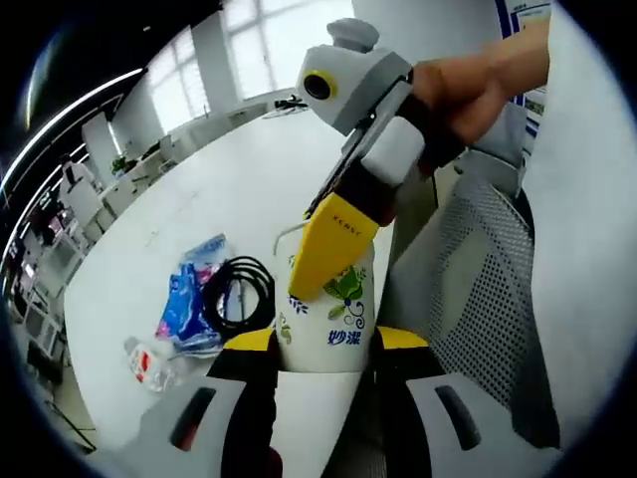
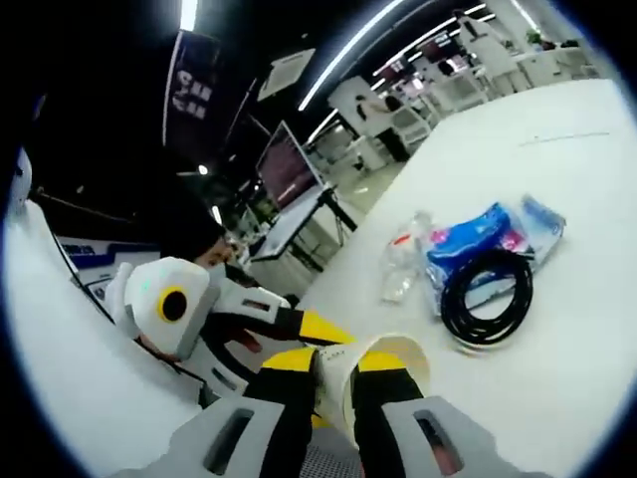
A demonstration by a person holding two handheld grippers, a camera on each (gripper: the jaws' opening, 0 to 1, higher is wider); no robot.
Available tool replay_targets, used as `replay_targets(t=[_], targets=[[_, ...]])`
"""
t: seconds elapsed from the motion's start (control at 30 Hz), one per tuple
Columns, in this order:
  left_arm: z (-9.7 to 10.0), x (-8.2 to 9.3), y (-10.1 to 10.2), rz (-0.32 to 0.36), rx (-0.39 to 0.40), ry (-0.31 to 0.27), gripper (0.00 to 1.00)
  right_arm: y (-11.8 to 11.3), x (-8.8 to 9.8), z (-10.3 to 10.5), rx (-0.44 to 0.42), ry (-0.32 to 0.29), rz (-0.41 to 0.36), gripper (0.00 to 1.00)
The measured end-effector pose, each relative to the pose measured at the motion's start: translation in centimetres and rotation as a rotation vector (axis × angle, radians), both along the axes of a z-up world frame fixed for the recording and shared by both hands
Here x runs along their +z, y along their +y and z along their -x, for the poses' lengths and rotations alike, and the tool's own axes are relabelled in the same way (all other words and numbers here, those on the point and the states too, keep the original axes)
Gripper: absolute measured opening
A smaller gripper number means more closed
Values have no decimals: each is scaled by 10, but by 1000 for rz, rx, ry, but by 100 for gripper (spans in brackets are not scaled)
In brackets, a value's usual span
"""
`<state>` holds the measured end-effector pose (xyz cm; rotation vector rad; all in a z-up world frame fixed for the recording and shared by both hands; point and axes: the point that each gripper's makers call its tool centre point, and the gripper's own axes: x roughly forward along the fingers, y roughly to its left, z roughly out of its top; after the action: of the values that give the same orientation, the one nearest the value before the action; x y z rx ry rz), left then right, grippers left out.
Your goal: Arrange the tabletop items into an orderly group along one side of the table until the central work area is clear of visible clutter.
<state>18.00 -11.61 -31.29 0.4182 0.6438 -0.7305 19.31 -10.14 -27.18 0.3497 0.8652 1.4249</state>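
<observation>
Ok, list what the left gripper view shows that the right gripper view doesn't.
Left gripper view: green print on the paper cup, a mesh chair back, a hand. Right gripper view: the cup's open rim, a monitor. Shared: left claw and right claw gripping the cup, black cable coil, blue packet, clear bottle, white table.

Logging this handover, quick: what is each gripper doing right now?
Left gripper: shut on the paper cup, at its lower part.
Right gripper: shut on the same cup's rim.
</observation>
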Motion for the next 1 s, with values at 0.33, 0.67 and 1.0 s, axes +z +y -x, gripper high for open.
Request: replay_targets(t=[0.33, 0.67, 1.0], targets=[[-3, -4, 10, -5, 50, 6, 37, 11, 3, 14, 51, -57, 4, 0], [-6, -5, 34, 64, 198, 31, 43, 13, 5, 1, 10, -88, -12, 0], [1, 2, 62, 123, 355, 25, 42, -2, -4, -21, -21, -85, 17, 0]])
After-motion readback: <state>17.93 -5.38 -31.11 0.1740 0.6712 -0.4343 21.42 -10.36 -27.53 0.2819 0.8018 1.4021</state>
